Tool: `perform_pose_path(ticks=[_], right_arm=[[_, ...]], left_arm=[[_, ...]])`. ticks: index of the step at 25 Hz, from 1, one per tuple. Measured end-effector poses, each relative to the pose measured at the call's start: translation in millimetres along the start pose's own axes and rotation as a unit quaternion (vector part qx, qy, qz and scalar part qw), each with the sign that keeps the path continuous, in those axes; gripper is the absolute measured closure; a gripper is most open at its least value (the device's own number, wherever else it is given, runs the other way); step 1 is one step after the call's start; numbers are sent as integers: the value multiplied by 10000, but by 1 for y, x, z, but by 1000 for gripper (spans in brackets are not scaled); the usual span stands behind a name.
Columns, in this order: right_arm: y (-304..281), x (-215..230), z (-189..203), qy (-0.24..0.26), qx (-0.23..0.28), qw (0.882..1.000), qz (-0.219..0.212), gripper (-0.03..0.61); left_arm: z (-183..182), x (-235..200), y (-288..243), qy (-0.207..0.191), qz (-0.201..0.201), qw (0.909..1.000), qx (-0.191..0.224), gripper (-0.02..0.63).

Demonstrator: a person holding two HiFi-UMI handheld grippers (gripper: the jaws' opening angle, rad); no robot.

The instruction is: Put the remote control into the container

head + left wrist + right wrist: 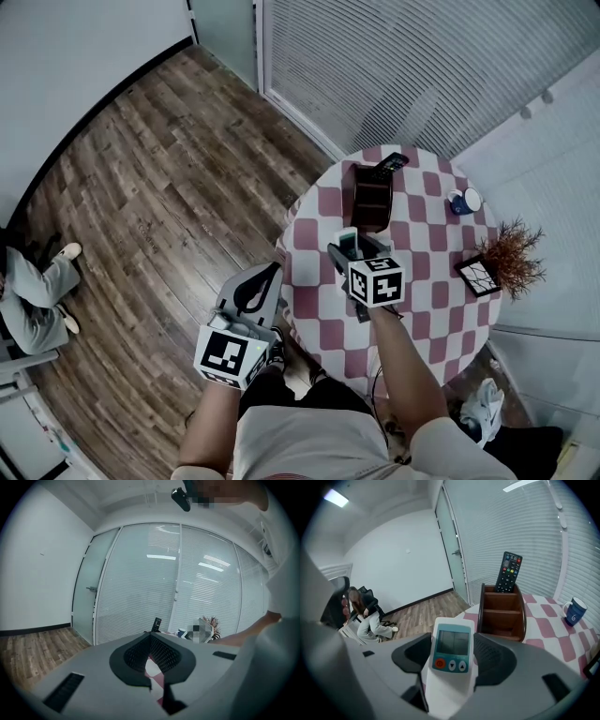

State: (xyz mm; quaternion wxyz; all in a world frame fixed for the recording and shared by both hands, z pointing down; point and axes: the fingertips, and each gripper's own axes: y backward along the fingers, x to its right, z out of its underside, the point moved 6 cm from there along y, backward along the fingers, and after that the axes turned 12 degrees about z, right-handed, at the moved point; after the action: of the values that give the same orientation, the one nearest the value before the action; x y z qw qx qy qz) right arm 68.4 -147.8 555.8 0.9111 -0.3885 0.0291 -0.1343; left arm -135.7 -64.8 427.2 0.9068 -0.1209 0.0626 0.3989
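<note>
The white remote control (451, 641) is pinched between the jaws of the right gripper (452, 667) and directed toward the wooden container (501, 613) on the worktop (548, 626), presumably for insertion. The jaws of the left gripper (152, 657) are pressed together, empty.

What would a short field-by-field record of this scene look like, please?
right gripper: shut on the white remote, above the checkered table
left gripper: shut, empty, beside the table edge, over the wooden floor
container: wooden, compartmented, on the table; near compartments look empty
black remote: upright in the container's far compartment
also on table: blue mug, dried plant, framed picture
task state: white remote not yet in the container
</note>
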Motion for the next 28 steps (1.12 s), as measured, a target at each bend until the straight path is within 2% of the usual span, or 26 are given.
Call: perform_pose_path(ticks=[3, 8, 11, 16, 20, 28], right_arm=[[10, 7, -5, -87, 276, 9996, -76, 298], [36, 25, -39, -518, 1315, 9900, -1, 298], [54, 39, -68, -617, 2072, 9762, 151, 298], [75, 64, -105, -742, 3162, 9451, 372, 298], [64, 85, -119, -961, 3514, 9296, 561, 298], [30, 106, -129, -1067, 3750, 9144, 1089, 298]], left_arm=[[-2, 5, -5, -24, 70, 10000, -8, 604], [-5, 6, -12, -55, 159, 9999, -1, 604], [-9, 6, -23, -108, 257, 9996, -11, 604], [-14, 7, -46, -173, 446, 9989, -22, 604], [-14, 5, -62, -167, 572, 9982, -54, 604], [-4, -10, -73, -95, 692, 9973, -209, 604]])
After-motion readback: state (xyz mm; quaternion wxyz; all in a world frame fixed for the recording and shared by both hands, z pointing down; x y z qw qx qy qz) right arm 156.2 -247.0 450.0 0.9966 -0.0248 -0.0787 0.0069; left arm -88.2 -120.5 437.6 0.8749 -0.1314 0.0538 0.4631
